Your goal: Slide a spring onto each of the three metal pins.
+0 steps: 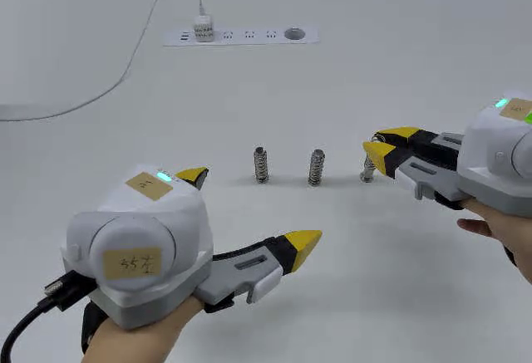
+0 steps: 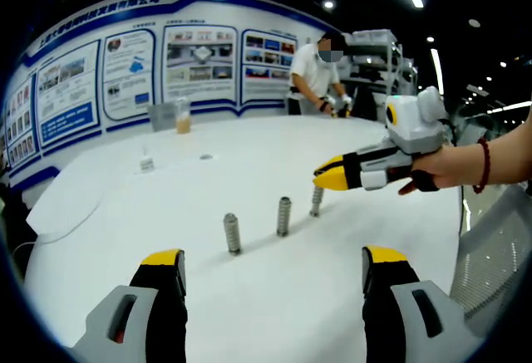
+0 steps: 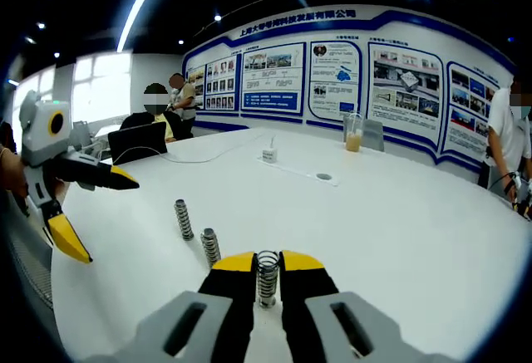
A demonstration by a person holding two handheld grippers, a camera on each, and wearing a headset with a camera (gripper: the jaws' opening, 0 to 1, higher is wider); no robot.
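Three metal pins stand in a row on the white table, each with a spring on it: the left spring (image 1: 261,164), the middle spring (image 1: 316,167) and the right spring (image 1: 368,169). My right gripper (image 1: 378,149) is shut on the right spring (image 3: 267,276), which stands upright between its yellow tips. In the right gripper view the other two springs (image 3: 210,247) (image 3: 183,218) stand further left. My left gripper (image 1: 249,209) is held open in front of the row, apart from it. Between its jaws, the left gripper view looks at the springs (image 2: 232,233) (image 2: 284,216) and the right gripper (image 2: 332,174).
A white power strip (image 1: 241,36) with a plugged-in charger (image 1: 203,26) and its cable lies at the far side of the table. A cup of orange drink (image 3: 354,134) stands further back. People are standing and sitting at the table's far edges.
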